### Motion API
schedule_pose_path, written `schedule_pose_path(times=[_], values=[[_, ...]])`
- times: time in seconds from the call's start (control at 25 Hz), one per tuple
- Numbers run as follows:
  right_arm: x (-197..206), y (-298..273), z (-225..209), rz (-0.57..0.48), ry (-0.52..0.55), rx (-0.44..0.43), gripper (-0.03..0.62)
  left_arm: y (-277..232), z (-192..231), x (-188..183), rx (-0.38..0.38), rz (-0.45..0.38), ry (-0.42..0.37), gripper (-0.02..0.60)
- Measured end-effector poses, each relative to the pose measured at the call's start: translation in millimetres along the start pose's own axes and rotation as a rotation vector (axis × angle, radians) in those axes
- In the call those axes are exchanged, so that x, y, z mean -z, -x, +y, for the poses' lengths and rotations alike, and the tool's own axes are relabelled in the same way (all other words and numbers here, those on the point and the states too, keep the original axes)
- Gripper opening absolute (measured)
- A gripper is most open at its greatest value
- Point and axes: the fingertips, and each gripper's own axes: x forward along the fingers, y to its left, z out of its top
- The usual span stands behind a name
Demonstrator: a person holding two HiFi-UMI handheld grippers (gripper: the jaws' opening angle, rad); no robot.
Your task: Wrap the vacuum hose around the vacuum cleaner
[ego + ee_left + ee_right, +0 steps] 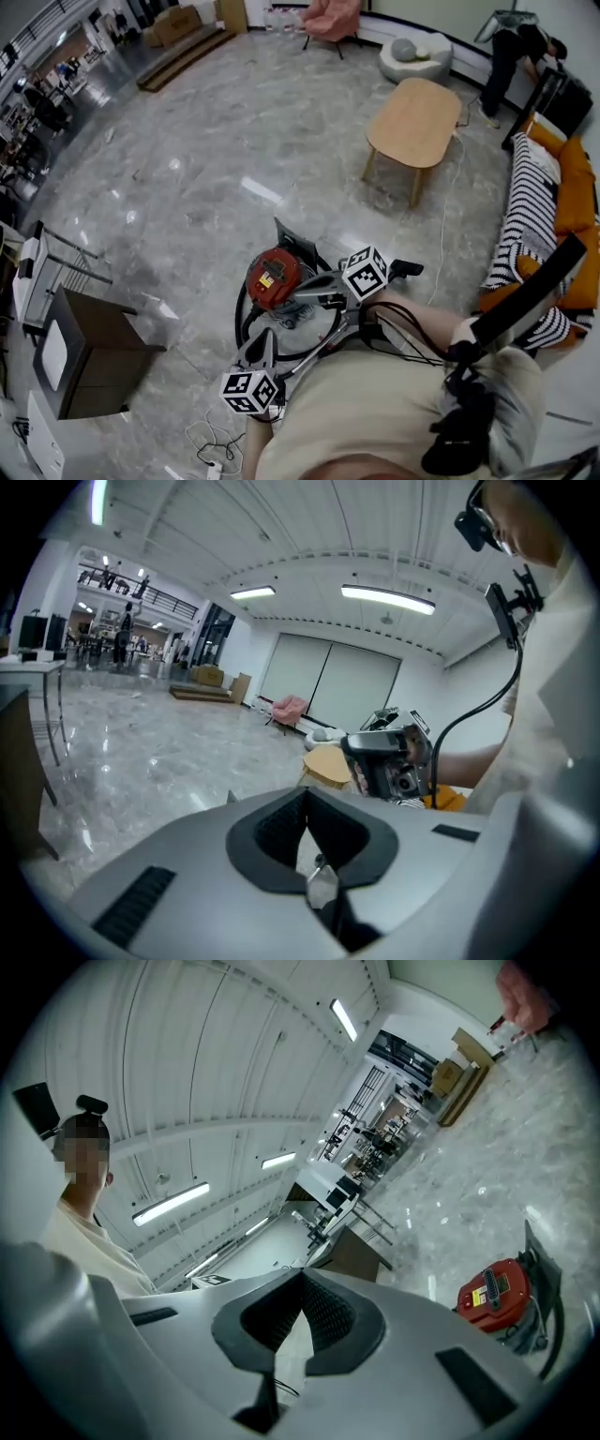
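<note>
Across the grey floor [187, 187] I see a wooden table [414, 122] far right, a striped sofa [548, 202] along the right edge and a dark cabinet [89, 352] near left. A thin white cable [211, 436] trails beside it. Near centre sits the red vacuum [273, 277], with its black hose [242, 314] curving round its left and near sides. The left gripper [306, 799] has its jaws together and empty, and so does the right gripper [302, 1277].

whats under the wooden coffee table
Only its legs and grey marble floor show under the coffee table. A thin white cable runs along the floor beside it. Its top covers the floor directly beneath, so anything there is hidden.
</note>
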Motion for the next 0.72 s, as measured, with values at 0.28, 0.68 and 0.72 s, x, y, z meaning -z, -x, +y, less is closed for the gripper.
schedule_pose_path(times=[0.28, 0.68, 0.72], values=[[15, -12, 30, -0.034, 0.053, -0.014, 0.003, 10, -7, -13, 0.038, -0.009, -0.076, 0.005], [11, -22, 117, 0.029, 0.277, -0.064, 0.003, 46, -34, -34, -0.007, -0.049, -0.122, 0.005], [8, -24, 125, 0.041, 0.310, -0.077, 0.003, 50, -35, -39, -0.010, -0.049, -0.138, 0.005]])
